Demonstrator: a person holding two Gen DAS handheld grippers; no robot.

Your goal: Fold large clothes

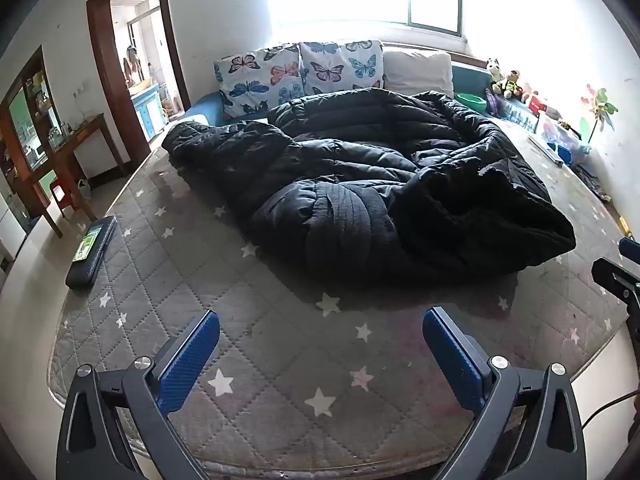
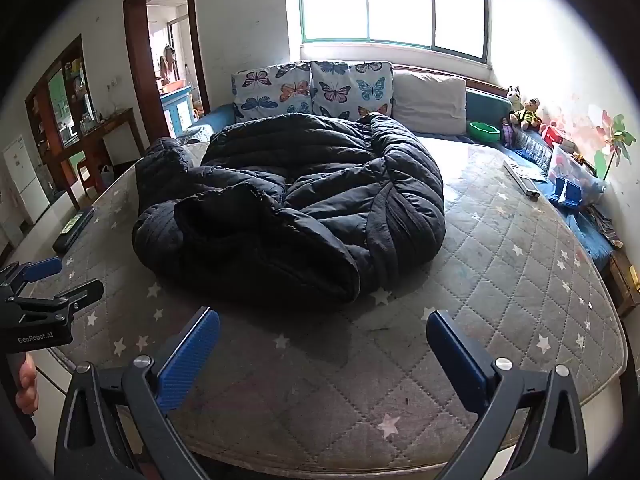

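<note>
I have both tongs hovering above the near edge of the mattress (image 1: 280,360), short of the black puffer coat (image 1: 360,184). The left tongs (image 1: 320,332) are spread wide, blue pads apart, gripping nothing. The right tongs (image 2: 322,332) are spread the same way and just as bare. In the right wrist view I can see the left tongs off to the coat's left, with fingers (image 2: 26,384) wrapped on the handle.

The coat lies crumpled in the middle of the mattress, unfolded, one sleeve trailing away from its main bulk toward the doorway (image 2: 168,48) side. Its hood end bulges toward me. Beyond the coat, two butterfly pillows (image 1: 296,76) and a plain white pillow (image 1: 416,68) lean under the window (image 2: 392,4). To the coat's left, a dark flat case (image 1: 92,250) sits at the mattress edge. To the coat's right, stuffed toys (image 2: 524,114) and a green bowl (image 2: 484,131) sit along the wall.
</note>
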